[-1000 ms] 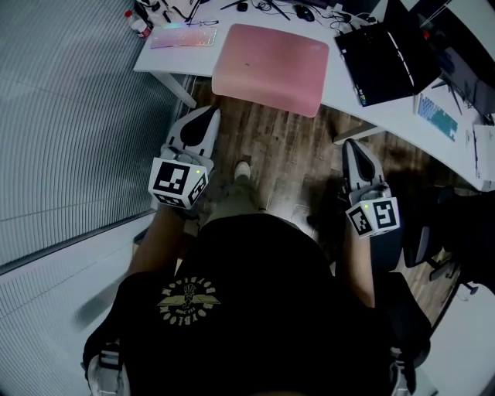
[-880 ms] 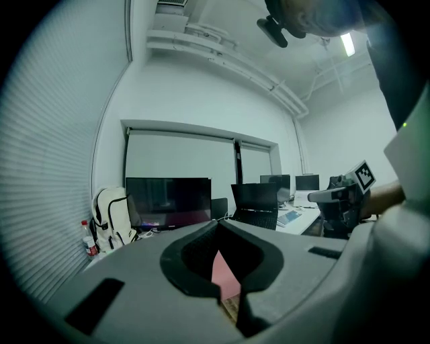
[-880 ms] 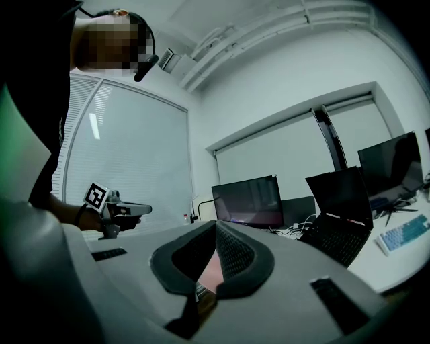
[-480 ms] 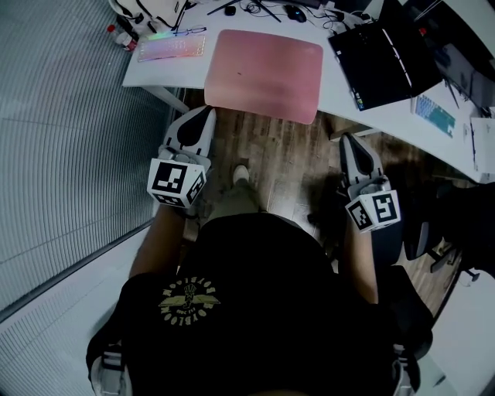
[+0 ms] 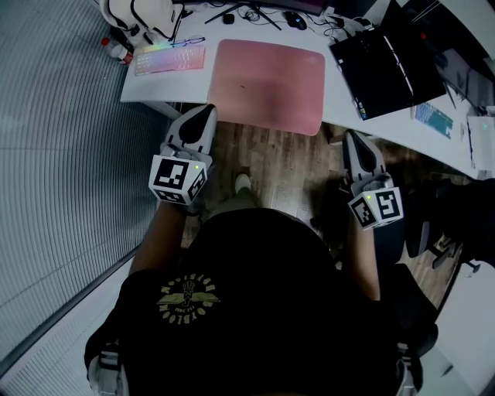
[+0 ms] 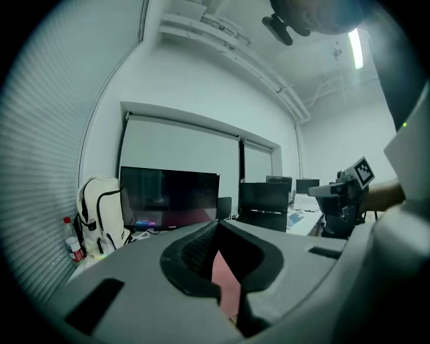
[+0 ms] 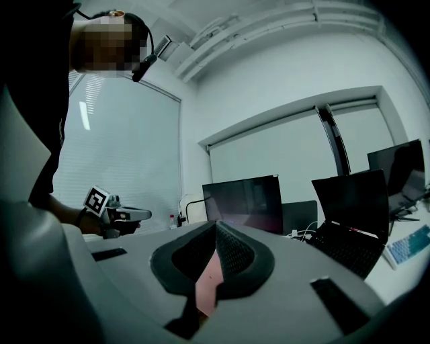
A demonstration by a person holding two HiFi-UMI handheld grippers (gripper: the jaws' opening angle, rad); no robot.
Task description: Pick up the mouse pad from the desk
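Note:
The pink mouse pad (image 5: 267,83) lies flat on the white desk (image 5: 340,97), its near edge hanging over the desk's front. My left gripper (image 5: 207,111) is shut and empty, its tip just short of the pad's near left corner. My right gripper (image 5: 352,138) is also shut and empty, below and to the right of the pad's near right corner. In the left gripper view the closed left gripper (image 6: 216,226) has a strip of the pink pad (image 6: 226,285) showing beneath it. The right gripper (image 7: 216,226) is likewise shut, with the pad (image 7: 208,285) below.
A backlit keyboard (image 5: 170,59), a white backpack (image 5: 143,14) and a bottle (image 5: 116,50) sit left of the pad. A black laptop (image 5: 390,66) and another keyboard (image 5: 433,117) lie to the right. A slatted wall (image 5: 54,155) runs along the left; a dark chair (image 5: 421,232) stands right.
Both grippers have moved forward toward the desk, so the pad's near edge now lies close ahead of their tips. Both stay shut and empty.

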